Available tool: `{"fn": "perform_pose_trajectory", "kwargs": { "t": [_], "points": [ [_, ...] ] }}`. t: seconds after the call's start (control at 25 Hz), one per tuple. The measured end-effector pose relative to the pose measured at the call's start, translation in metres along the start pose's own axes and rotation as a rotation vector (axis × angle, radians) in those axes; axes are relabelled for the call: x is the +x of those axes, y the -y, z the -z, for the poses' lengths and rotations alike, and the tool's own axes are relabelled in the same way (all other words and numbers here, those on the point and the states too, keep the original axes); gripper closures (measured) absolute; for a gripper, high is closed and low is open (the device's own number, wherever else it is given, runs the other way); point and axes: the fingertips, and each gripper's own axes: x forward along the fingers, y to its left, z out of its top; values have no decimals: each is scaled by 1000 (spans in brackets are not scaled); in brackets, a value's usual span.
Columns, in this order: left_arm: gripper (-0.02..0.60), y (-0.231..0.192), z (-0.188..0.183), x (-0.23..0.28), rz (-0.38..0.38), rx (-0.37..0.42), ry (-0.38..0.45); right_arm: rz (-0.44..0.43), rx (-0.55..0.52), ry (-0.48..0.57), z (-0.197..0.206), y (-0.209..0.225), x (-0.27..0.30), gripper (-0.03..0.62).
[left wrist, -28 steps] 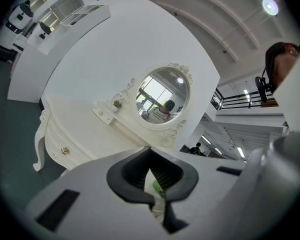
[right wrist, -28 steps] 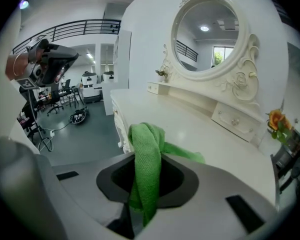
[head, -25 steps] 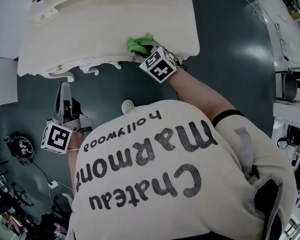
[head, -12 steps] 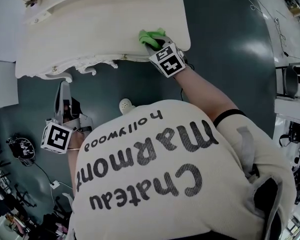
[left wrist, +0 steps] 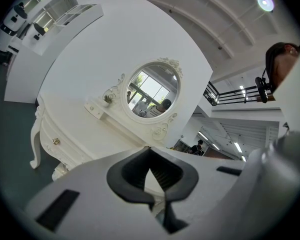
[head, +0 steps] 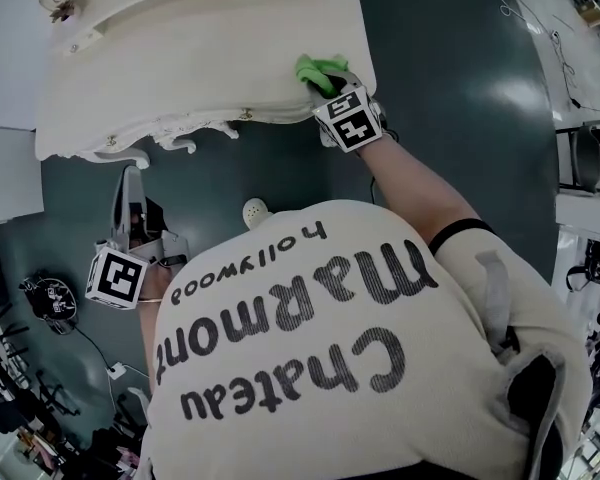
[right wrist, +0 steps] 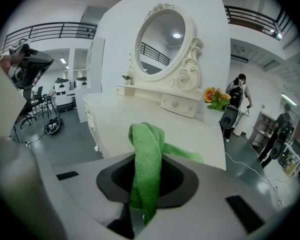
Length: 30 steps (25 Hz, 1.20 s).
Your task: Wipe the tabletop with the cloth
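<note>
Cloth: the green cloth (head: 318, 66) lies bunched at the near right corner of the surface (head: 200, 58), close to its front edge. One end is pinched and the loose end trails onto the white top.
Right gripper: the right gripper (head: 328, 83) reaches over the front edge, its jaws pinching a thick fold of the cloth (right wrist: 146, 159). It probably holds a bunched fold so the wad can be pushed and dragged without slipping out.
Angle: the right gripper view looks low along the surface (right wrist: 140, 114), so the tool seems tilted down to press cloth onto the top rather than lift it.
Left gripper: the left gripper (head: 130, 183) hangs low beside the person, over the dark floor (head: 280, 173) and well apart from the surface. Its jaws are pressed together with nothing between them (left wrist: 157, 179). It looks parked out of the way, since one tool is enough for wiping.
Stage: my guess is mid-wipe, working the right end of the near strip.
Rest of top: the mirror (right wrist: 162, 31), small drawers and flowers (right wrist: 216, 98) stand along the back, leaving the front open for strokes.
Risk: this close to the corner, the cloth could slide off the edge.
</note>
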Motion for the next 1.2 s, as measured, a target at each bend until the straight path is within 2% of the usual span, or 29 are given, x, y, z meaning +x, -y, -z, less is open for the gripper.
{"fn": "perform_pose_trajectory", "kwargs": {
  "t": [0.36, 0.88, 1.08, 1.2],
  "points": [
    [575, 1, 1, -13, -8, 1, 10, 86, 56, 6, 16, 31, -16, 505],
    [575, -2, 3, -40, -16, -12, 25, 215, 241, 28, 40, 65, -46, 505],
    [575, -6, 5, -48, -9, -24, 29, 279, 343, 42, 57, 76, -67, 507],
    [575, -2, 8, -52, 9, -41, 39, 317, 515, -33, 107, 81, -90, 507]
  ]
}}
